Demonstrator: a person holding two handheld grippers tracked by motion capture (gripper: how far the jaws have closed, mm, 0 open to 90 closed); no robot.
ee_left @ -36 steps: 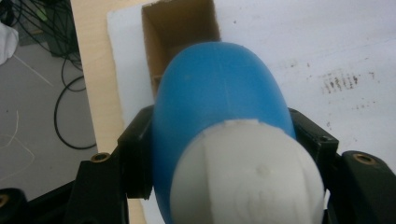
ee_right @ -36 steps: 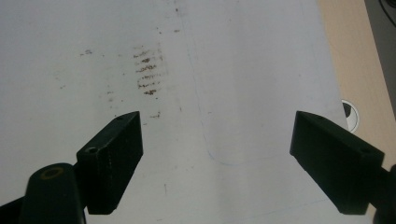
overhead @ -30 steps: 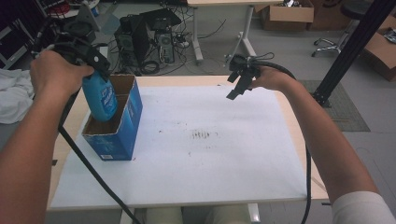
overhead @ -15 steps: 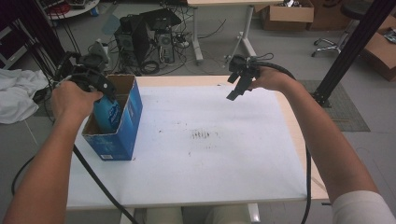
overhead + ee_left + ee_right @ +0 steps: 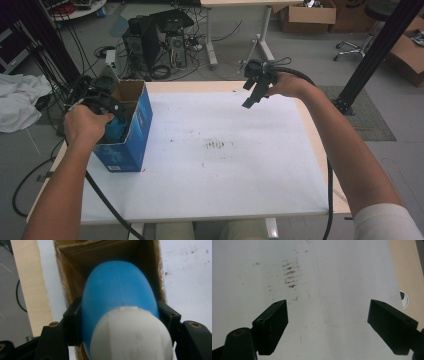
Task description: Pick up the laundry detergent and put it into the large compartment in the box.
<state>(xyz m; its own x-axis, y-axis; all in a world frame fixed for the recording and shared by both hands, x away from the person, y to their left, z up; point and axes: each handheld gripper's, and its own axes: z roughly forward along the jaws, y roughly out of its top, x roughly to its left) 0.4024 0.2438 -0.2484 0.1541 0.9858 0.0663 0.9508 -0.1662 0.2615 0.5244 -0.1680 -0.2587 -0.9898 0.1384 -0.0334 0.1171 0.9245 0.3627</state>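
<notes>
In the high view the left hand (image 5: pixel 86 124) covers most of the left gripper (image 5: pixel 111 116), and the blue bottle (image 5: pixel 116 131) shows as little more than a patch of blue between the hand and the box wall. The bottle's lower end is lost in the dark inside the box, so whether it touches the bottom cannot be told. In the left gripper view the white cap (image 5: pixel 131 336) is cut off at the bottom edge and blurred by closeness.

The blue cardboard box (image 5: pixel 131 134) stands upright near the left edge of the white surface (image 5: pixel 225 170), its top open and its brown inner walls (image 5: pixel 75 270) bare. The bottle is partly inside it, between those walls. Nothing else can be made out in the box.

The bottle's long axis runs roughly up and down, body pointing down into the box and cap upward toward the gripper's camera. The left gripper's jaws are clamped on the blue body just below the cap, one pad (image 5: pixel 73 322) on each side.

The right gripper (image 5: pixel 254 94) hangs above the far right part of the surface, well apart from the box. Its jaws stand wide apart with nothing between them, over a smudged patch (image 5: pixel 289 275) of the sheet.
</notes>
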